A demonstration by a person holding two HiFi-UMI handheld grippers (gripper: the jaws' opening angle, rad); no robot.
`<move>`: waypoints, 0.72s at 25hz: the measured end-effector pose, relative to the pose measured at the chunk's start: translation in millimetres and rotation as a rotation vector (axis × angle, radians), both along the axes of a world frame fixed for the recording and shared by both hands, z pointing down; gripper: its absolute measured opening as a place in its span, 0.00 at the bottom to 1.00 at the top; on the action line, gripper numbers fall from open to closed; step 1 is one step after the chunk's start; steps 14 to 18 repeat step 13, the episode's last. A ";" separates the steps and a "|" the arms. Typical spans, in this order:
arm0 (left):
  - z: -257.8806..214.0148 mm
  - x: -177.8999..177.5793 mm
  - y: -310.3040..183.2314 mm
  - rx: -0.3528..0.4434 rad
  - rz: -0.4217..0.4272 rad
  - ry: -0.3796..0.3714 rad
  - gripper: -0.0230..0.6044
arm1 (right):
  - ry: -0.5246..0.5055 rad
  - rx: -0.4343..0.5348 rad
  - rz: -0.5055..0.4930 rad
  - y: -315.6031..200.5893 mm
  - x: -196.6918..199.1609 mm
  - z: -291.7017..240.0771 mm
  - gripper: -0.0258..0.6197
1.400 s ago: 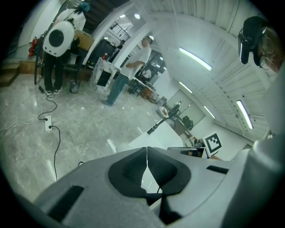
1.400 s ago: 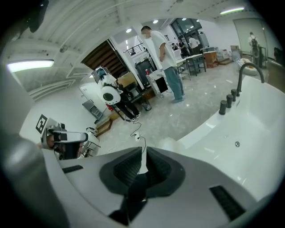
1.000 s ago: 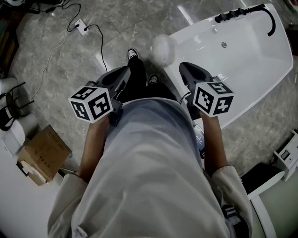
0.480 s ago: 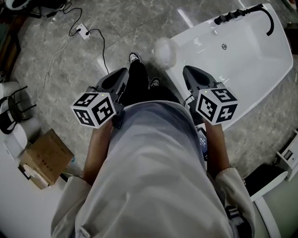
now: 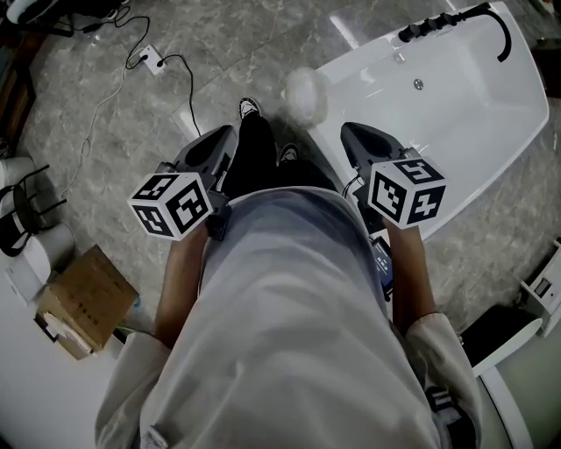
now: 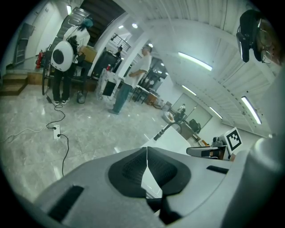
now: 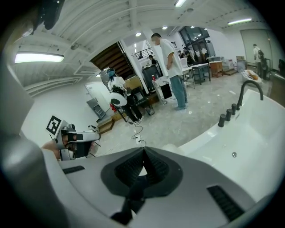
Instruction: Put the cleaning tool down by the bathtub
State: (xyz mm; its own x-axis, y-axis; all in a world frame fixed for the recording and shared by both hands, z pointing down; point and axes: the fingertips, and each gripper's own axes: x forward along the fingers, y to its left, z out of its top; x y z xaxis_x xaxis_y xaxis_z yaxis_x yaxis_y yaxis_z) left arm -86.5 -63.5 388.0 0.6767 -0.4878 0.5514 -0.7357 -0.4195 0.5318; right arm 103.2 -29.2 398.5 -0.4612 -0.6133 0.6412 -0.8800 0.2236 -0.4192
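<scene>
**White fuzzy cleaner sits by the tub**

Head view: The floor [image 5: 114, 131] is grey stone with pale streaks. One big white bathtub [image 5: 465, 131] is at the top right. It has one black tap [image 5: 438, 26] at its far end. The cleaning tool [image 5: 307, 92] is one round white ball that looks soft and blurry. It sits right at the tub's near corner, just past the person's two shoes [image 5: 252, 105]. Nothing is holding it. The left gripper [image 5: 226, 136] and the right gripper [image 5: 352, 131] point down and forward, one on each side of the legs. Each carries one black-and-white cube [image 5: 171, 203]. One cardboard box [image 5: 83, 294] and one power strip [image 5: 149, 51] lie on the floor at the left.

Left gripper view: The room is a big bright hall with a shiny floor and long lights [image 6: 193, 61] on the ceiling. The left gripper [image 6: 147, 149] has its two jaws closed tip to tip, with nothing between them. The right gripper [image 6: 213, 151] shows at the right, and the bathtub [image 6: 178, 141] is beyond the jaws.

Right gripper view: The right gripper [image 7: 143, 151] is closed too, and it is empty. The cleaning tool [image 7: 171, 149] peeks up as a white lump beside the bathtub [image 7: 254, 147]. Three black knobs [image 7: 228, 114] stand in a row on the tub's edge. One person [image 7: 171, 58] in a white top stands far off. The left gripper [image 7: 73, 138] shows at the left.
</scene>
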 end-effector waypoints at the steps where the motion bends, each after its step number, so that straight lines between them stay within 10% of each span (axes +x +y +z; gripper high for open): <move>1: 0.4 1.1 -0.1 -0.002 0.002 0.001 0.05 | 0.003 -0.008 0.004 1.0 1.3 1.9 0.06; 18: 4.3 19.3 3.3 -0.013 0.032 0.003 0.05 | -0.032 -0.035 0.013 6.7 10.2 8.6 0.06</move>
